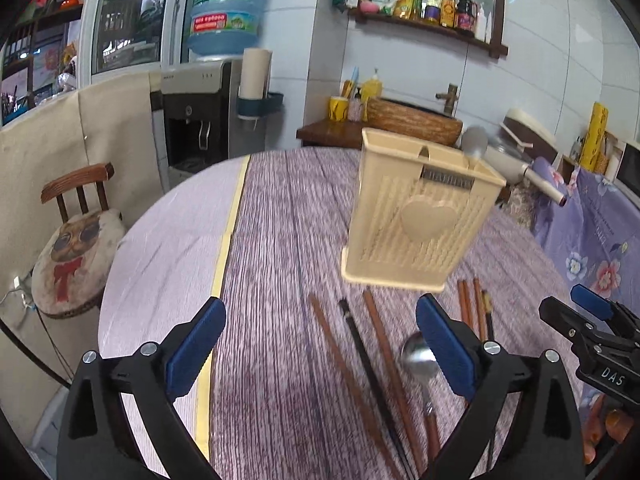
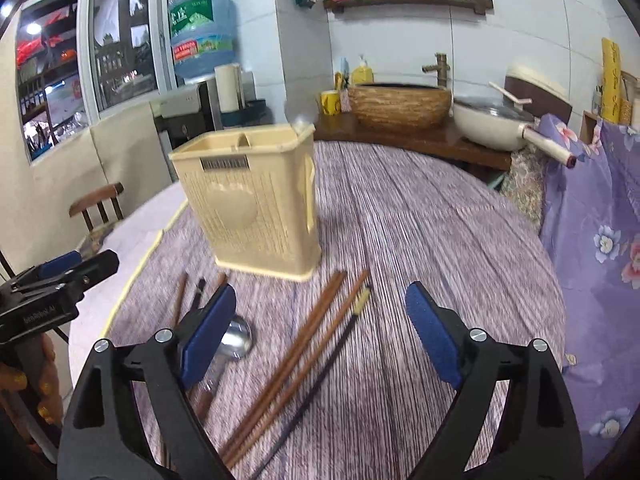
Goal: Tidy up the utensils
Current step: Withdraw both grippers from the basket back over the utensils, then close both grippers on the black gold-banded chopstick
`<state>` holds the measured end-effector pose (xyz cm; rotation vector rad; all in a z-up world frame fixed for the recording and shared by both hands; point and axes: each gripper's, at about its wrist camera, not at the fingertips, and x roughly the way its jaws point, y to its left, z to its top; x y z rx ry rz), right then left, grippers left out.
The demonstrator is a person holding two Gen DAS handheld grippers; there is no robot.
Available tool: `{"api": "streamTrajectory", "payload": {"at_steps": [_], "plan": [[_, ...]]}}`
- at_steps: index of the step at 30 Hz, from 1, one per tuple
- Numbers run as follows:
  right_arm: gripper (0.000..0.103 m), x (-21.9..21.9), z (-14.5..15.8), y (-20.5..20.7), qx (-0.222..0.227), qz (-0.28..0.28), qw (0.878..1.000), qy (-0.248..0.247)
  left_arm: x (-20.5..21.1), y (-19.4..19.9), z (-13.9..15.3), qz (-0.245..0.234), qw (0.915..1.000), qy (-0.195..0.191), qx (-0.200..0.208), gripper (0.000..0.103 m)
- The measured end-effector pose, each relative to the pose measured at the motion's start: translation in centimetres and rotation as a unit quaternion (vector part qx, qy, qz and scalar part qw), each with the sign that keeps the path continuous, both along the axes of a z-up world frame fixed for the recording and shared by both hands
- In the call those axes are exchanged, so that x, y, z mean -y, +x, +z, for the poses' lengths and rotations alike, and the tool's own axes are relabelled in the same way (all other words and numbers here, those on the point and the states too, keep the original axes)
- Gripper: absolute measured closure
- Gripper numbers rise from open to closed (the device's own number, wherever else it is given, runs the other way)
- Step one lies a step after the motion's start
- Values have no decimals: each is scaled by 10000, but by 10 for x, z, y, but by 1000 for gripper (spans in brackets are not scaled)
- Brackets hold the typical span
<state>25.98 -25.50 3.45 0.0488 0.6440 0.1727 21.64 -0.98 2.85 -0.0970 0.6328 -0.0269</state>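
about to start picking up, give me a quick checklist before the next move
1. Left gripper open and empty: ok.
2. Right gripper open and empty: ok.
3. Holder upright on the table, top open: ok.
4. Chopsticks lying loose in front of the holder, nothing on top of them: ok.
5. Spoon free to grab: not ok, it lies right beside the left gripper's finger and partly behind it.
6. Room left inside the holder: cannot tell; one spoon already stands in it.
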Motion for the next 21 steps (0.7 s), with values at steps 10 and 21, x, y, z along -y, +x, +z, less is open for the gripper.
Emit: {"api": "streamTrajectory", "payload": {"at_steps": [10, 21], "plan": [[17, 17, -44, -11, -585, -455, 9972, 11, -18, -15, -37, 294, 9981, -12, -540, 8], [27, 16, -65, -1, -1023, -547, 9932, 53, -28, -18, -55, 357, 9959, -182, -808, 31]]}}
